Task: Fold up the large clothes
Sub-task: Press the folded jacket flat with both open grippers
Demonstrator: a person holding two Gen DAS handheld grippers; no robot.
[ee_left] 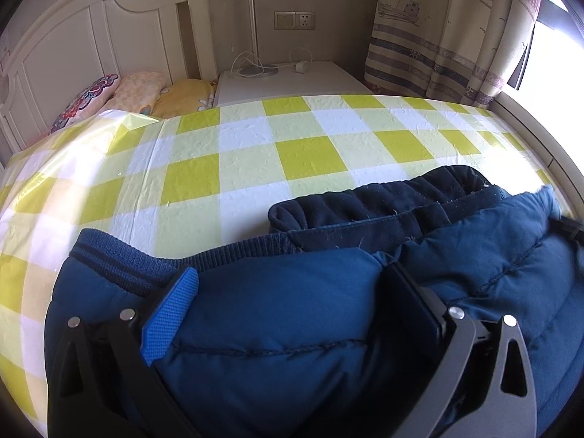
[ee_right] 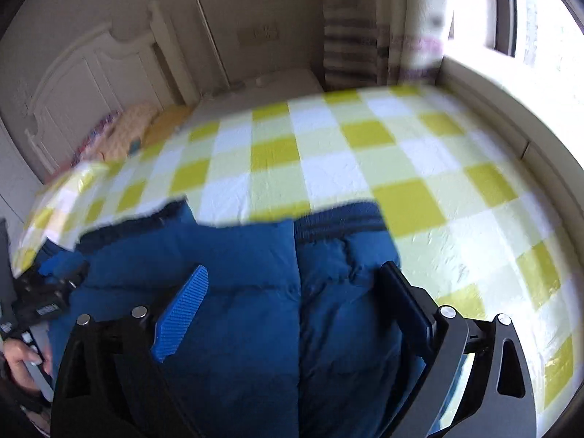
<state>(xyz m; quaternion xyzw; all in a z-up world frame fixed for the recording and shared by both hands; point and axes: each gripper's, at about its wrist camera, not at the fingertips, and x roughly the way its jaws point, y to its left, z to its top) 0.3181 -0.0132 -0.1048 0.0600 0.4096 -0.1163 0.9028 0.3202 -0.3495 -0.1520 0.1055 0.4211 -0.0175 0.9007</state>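
Here, a blue padded jacket (ee_left: pixel 277 314) bulges between the wide-spread left gripper (ee_left: pixel 292 299) and right gripper (ee_right: pixel 295 292) near the checked bed's (ee_left: pixel 255 153) edge.

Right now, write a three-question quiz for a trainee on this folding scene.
1. True or false: the blue padded jacket lies on a yellow-and-white checked cloth.
2. How do the left gripper and right gripper stand: A) both open over the jacket, B) both shut on it, C) one open, one shut?
3. Fill in: beyond the bed, on the white bedside table, stands a lamp base with a ____ cable.

Key: 1 true; 2 A; 3 white.
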